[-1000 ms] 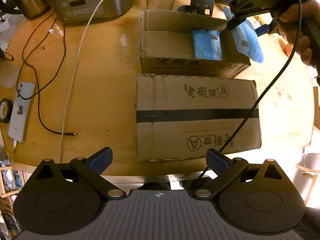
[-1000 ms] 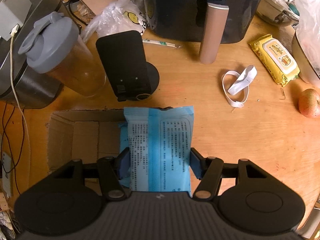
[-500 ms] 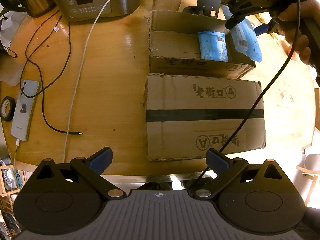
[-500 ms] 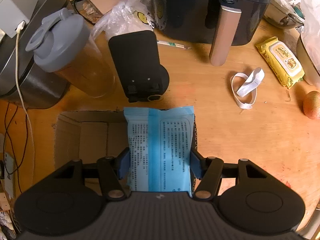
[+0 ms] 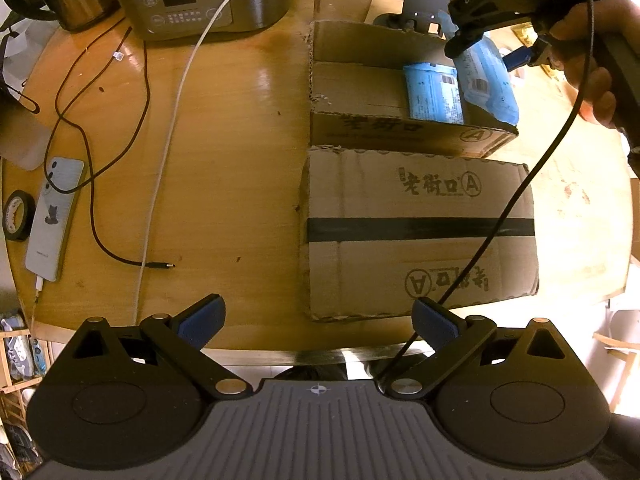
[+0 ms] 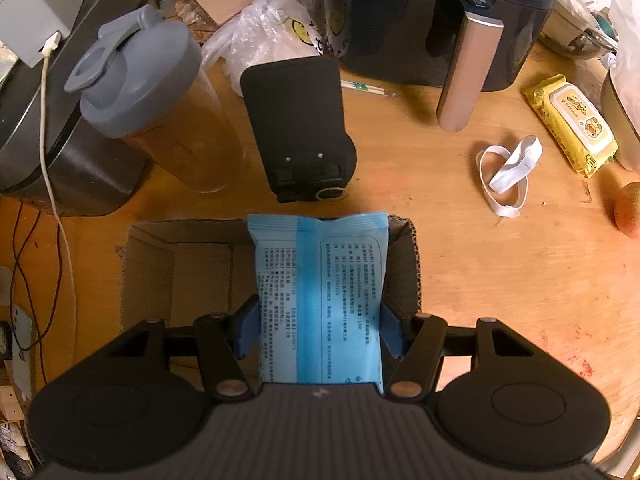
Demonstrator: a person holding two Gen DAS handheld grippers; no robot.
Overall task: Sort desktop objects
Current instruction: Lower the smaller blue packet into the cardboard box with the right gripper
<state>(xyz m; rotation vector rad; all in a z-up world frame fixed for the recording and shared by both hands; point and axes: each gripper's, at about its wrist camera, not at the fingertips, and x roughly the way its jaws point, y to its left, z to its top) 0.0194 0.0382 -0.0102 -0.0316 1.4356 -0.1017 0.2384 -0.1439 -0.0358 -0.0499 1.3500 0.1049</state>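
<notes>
The wooden surface point(image 5: 240, 140) is carrying two cardboard boxes. The closed box point(image 5: 420, 232), sealed with black tape, is lying at 3 o'clock in the left wrist view. The open box point(image 5: 360, 92) is sitting directly beyond it at 1 o'clock, the two touching or nearly touching.

The right gripper point(image 6: 318, 332) is clamping a blue wipes pack point(image 6: 320, 296) between both blue pads, holding it over the right-hand end of the open box. In the left wrist view, this pack point(image 5: 486, 76) is hanging tilted above that end. A second blue pack point(image 5: 434, 94) is lying inside the box, just beside the held one.

The left gripper point(image 5: 318, 318) is standing wide apart and holding nothing, positioned at 6 o'clock over the near edge of the surface.

A phone point(image 5: 54, 216) is lying at 9 o'clock, with a black cable point(image 5: 96, 216) crossing over it.
</notes>
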